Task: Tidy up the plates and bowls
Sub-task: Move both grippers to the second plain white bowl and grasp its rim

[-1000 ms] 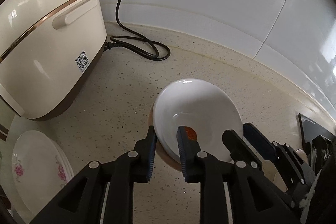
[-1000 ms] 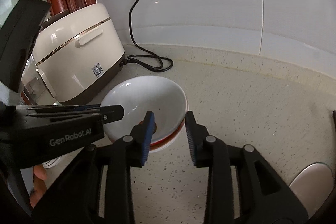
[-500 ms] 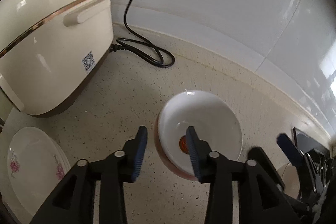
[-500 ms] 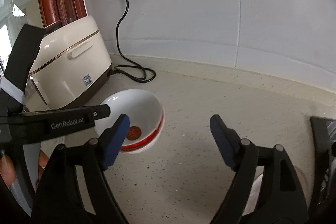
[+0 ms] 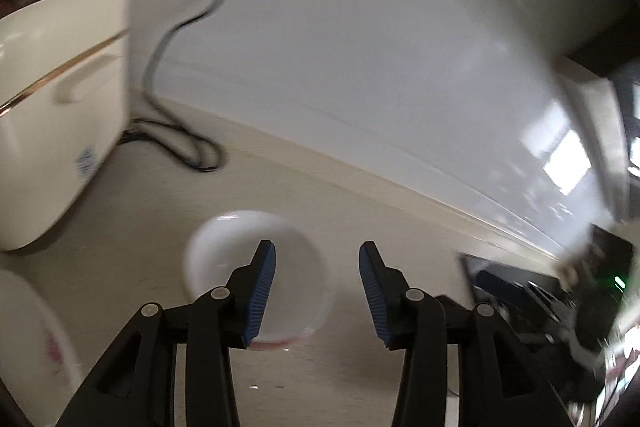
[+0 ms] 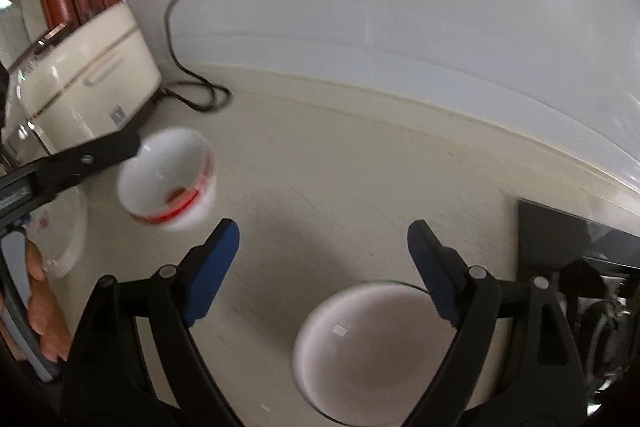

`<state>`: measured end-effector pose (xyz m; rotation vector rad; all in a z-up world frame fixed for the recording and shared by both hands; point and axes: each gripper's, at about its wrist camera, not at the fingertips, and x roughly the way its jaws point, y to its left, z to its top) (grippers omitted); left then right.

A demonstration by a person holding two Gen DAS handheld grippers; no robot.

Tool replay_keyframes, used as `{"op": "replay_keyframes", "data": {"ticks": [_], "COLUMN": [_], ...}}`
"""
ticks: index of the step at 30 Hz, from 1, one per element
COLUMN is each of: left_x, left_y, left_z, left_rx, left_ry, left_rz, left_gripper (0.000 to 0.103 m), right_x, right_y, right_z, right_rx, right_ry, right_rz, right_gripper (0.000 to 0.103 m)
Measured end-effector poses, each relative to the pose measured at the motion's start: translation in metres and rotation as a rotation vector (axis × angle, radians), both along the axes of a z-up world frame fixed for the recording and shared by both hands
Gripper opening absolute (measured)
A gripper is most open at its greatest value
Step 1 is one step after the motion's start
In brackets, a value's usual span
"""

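The left gripper (image 5: 316, 291) has its blue-padded fingers (image 5: 260, 291) spreading apart with nothing pinched; its left finger hides the near part of a white bowl with red trim (image 5: 256, 259) standing on the counter (image 5: 360, 211). The right gripper (image 6: 324, 275) has its fingers (image 6: 212, 267) opening wide, also empty. Near and right between them sits a second white bowl (image 6: 368, 343), blurred, its right edge covered by the right finger. The red-trimmed bowl shows far left there, beside a flowered plate (image 5: 32, 331) cut off by the frame. Behind stand a cream rice cooker (image 5: 52, 107) and its black cord (image 6: 192, 83). Motion smears everything; the dark things at the right edge cannot be made out.
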<state>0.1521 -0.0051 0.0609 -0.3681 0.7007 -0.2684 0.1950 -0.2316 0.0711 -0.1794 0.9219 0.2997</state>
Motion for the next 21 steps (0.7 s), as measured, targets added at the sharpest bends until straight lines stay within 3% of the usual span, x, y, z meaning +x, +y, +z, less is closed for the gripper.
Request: {"op": "replay_keyframes", "data": {"ticks": [4,9,18,21], "left_x": [-0.001,0.004,0.006,0.004], "left_y": [-0.025,-0.059,-0.109,-0.124], "left_z": [0.000,-0.016,-0.044,-0.053], "left_rx": [-0.015,-0.042,-0.045,-0.025], "left_ry": [-0.010,0.062,0.174,0.204], "left_rz": [-0.143,-0.296,-0.460,-0.486], "left_gripper": [0.045,0.045,0.045,0.044], "right_x": [-0.002,-0.011,-0.011,-0.009], "right_y": [-0.023,-0.037,-0.057,-0.058], "right_z": [-0.004,-0.008,-0.023,-0.032], "right_rx": [-0.061,-0.194,-0.225,-0.247], "right_ry": [0.060,0.075,0.150,0.185], "right_rz": [-0.023,-0.037,-0.046,-0.035], "right_gripper": [0.089,0.089,0.088,0.079]}}
